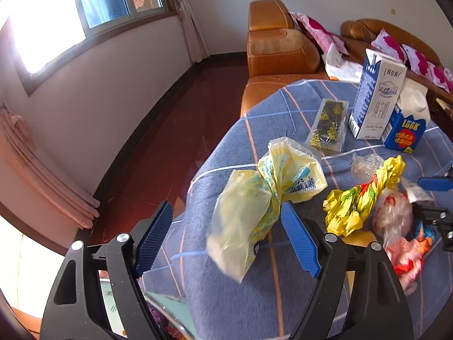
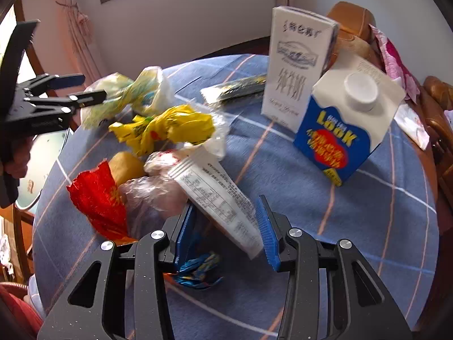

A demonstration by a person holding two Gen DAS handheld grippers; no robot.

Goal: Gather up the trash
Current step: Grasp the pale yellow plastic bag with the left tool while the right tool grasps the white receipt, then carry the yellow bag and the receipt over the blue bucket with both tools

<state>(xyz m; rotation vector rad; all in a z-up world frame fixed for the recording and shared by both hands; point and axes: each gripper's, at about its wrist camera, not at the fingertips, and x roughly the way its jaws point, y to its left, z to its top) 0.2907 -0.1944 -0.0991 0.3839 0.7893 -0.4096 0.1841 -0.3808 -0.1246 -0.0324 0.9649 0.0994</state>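
Left wrist view shows the left tongs (image 1: 226, 236) spread wide, their blue pads on either side of a pale yellow plastic bag (image 1: 254, 198) that is twisted in the middle and lies on the blue checked cloth of the tabletop (image 1: 283, 297). The right-hand pad sits just beside the bag's twisted waist; the left pad stands well clear of it, so nothing is clamped. Near the bag lies a crumpled bright yellow wrapper (image 1: 365, 195), with clear plastic scraps and a pink and red wrapper (image 1: 405, 260) beyond it. Farther back rest a dark seaweed packet (image 1: 328, 124), a tall white milk carton (image 1: 376, 96) and a shorter blue carton (image 1: 407, 124), both upright and just beside each other. An orange leather sofa (image 1: 277, 53) stands behind.

Right wrist view shows the right tongs (image 2: 226, 229) apart around a long white printed paper sleeve (image 2: 215, 198), which lies slanted between the pads; I cannot tell whether either pad touches it. A red wrapper (image 2: 96, 195) and clear plastic lie at its left, and a blue foil scrap (image 2: 198, 269) sits beneath the tongs. The yellow wrapper (image 2: 170, 127) and the blue carton (image 2: 345, 130) are ahead.
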